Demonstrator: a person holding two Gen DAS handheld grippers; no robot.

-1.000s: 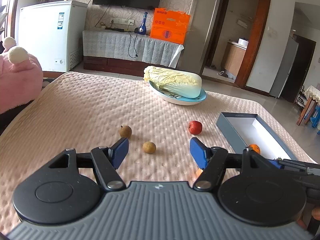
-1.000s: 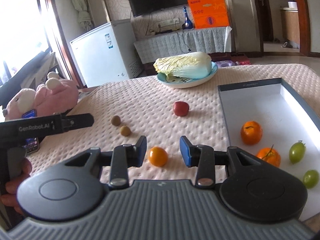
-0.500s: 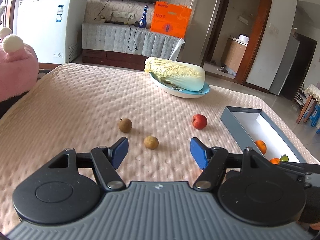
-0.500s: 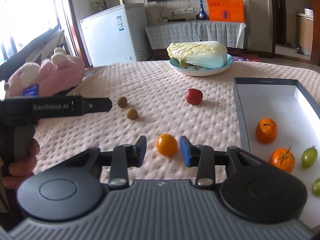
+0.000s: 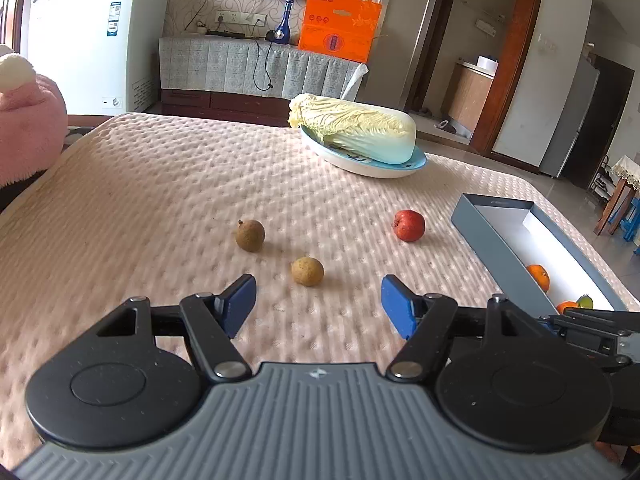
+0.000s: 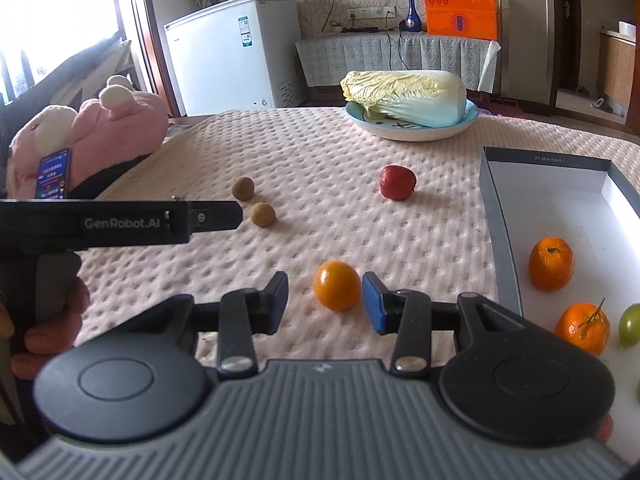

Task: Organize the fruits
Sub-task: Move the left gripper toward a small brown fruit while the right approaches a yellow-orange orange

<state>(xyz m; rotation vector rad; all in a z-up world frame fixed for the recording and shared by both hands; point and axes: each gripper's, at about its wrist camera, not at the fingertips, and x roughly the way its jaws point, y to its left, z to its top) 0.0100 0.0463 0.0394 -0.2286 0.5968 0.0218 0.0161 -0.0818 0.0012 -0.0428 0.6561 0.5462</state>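
Observation:
A small orange (image 6: 337,286) lies on the pink quilted cloth between the blue pads of my right gripper (image 6: 325,300). Its jaws are opening, and a gap shows at the left pad. My left gripper (image 5: 318,304) stands open just above the cloth. A yellowish-brown round fruit (image 5: 307,271) lies a little beyond its fingertips, a darker brown one (image 5: 250,235) farther left, and a red fruit (image 5: 408,225) to the right. The grey box (image 6: 494,208) at right holds two mandarins (image 6: 551,258) and green fruits (image 6: 630,324).
A blue plate (image 5: 360,166) with a Chinese cabbage (image 5: 356,126) sits at the back of the table. A pink plush toy (image 6: 120,120) and a phone (image 6: 52,174) lie at the left edge. A hand (image 6: 44,320) holds the left tool's black body (image 6: 120,224).
Both views have closed in on the table. The orange now sits between the right pads, which stand slightly wider. The left gripper has come lower and nearer the yellowish-brown fruit.

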